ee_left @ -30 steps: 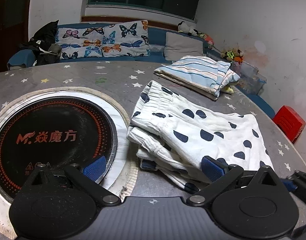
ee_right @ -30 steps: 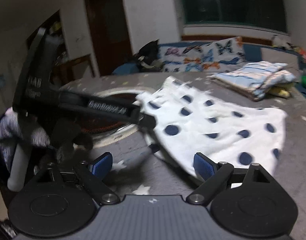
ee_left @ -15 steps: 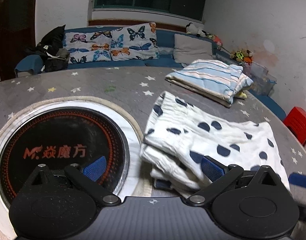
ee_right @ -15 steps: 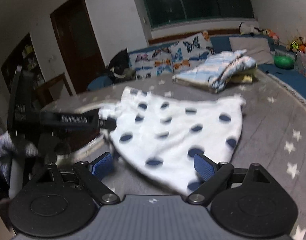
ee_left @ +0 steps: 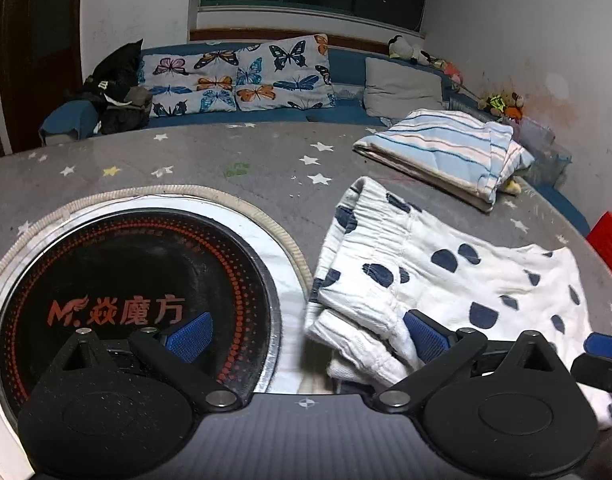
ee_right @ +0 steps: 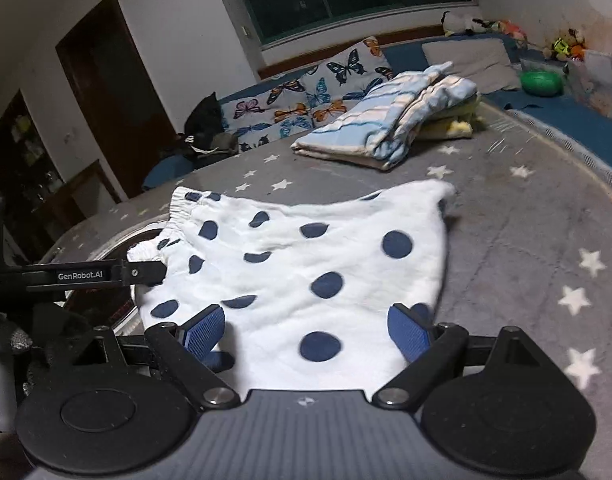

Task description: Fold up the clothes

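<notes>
White cotton shorts with dark blue dots, folded flat near the front edge of the grey star-patterned table, beside the round black cooktop. Probably light, soft and limp; best taken at the thicker elastic waistband. Right gripper wide open over the hem, left gripper open at the waistband, both holding nothing.

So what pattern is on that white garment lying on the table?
Dark blue polka dots on white: the garment shows best in the right wrist view.
</notes>
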Demonstrator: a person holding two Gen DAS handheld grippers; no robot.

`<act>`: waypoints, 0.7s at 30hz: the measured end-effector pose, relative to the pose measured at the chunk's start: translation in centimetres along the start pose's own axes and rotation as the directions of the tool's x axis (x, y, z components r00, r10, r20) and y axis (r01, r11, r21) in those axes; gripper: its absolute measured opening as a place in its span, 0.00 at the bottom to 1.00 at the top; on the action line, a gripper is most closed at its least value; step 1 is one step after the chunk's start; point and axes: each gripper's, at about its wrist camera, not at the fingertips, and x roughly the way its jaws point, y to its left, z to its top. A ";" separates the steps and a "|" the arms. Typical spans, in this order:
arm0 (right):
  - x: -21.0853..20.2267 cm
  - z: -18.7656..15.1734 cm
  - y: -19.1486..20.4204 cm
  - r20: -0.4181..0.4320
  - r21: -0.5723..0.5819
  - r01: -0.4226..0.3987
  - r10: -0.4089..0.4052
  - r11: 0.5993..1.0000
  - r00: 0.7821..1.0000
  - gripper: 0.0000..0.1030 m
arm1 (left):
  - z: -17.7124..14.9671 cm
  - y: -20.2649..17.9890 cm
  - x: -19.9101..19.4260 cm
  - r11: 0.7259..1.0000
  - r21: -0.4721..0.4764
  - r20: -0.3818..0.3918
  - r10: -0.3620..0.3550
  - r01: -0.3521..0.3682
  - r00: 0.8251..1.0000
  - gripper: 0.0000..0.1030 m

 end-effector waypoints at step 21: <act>5.0 6.2 -0.2 -0.014 -0.105 0.155 -0.157 0.982 0.987 0.81 | 0.1 0.0 -0.5 1.000 -0.019 0.043 -0.009 0.010 0.999 1.00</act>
